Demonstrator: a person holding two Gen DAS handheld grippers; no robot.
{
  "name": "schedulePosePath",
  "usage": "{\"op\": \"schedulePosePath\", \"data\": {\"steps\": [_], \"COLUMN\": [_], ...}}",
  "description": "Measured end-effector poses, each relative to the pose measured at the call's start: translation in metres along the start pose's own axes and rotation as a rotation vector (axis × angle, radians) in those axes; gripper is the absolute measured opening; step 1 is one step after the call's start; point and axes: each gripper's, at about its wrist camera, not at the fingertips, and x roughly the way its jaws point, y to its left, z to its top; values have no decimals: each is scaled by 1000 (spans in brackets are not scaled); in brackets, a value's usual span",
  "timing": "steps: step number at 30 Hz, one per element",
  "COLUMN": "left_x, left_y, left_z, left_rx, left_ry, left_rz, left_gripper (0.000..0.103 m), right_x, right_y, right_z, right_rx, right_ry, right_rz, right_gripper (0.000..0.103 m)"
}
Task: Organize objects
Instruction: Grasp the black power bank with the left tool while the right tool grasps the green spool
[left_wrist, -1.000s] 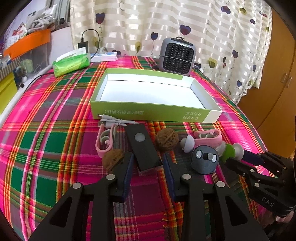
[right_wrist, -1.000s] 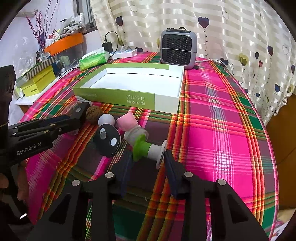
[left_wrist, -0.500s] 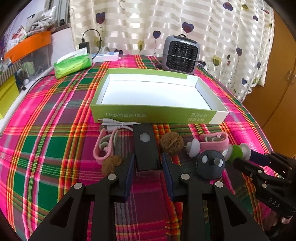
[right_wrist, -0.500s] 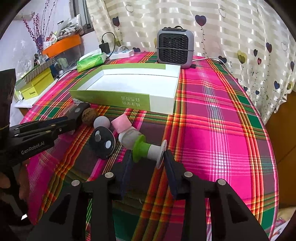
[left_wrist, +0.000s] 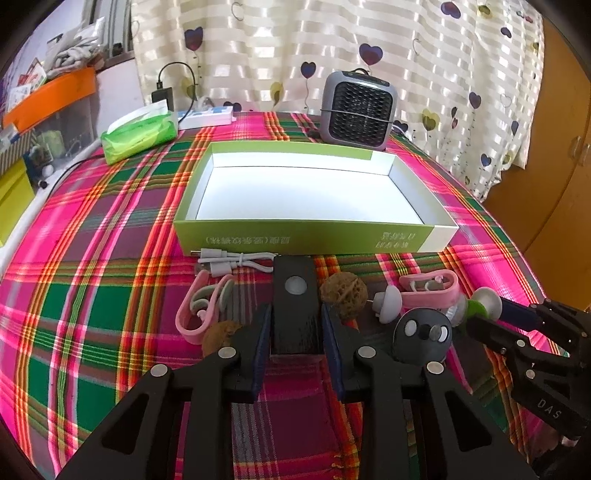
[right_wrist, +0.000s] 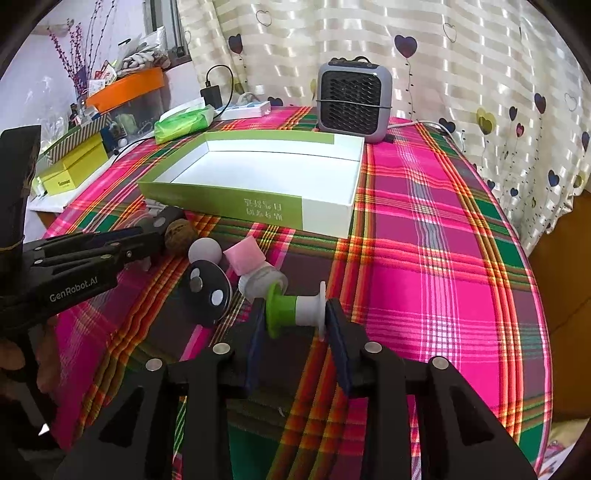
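We see the flat black rectangular block (left_wrist: 295, 306) pointing far toward the green-and-white open box (left_wrist: 314, 236), left gripper (left_wrist: 295, 332) clamped on its near end; right gripper (right_wrist: 295, 325) brackets the green-and-white spool (right_wrist: 295, 306) lying crosswise, contact unclear.

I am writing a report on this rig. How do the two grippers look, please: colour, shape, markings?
Both are matte black with angular cut-out frames, silver round screws and dark blue finger pads. The left gripper reads "GenRobot.AI" in white; the right gripper shows "DAS".
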Motion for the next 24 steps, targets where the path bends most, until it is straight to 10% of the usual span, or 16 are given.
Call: {"op": "schedulePosePath", "data": {"steps": [24], "left_x": [-29], "left_y": [-2], "left_z": [-4], "left_rx": [20], "left_ry": [-75], "left_rz": [-25], "left_gripper": [25], "right_x": [-21], "right_y": [6], "right_z": [3], "right_rx": [-18], "right_ry": [-82], "right_rz": [29], "right_gripper": [33]}}
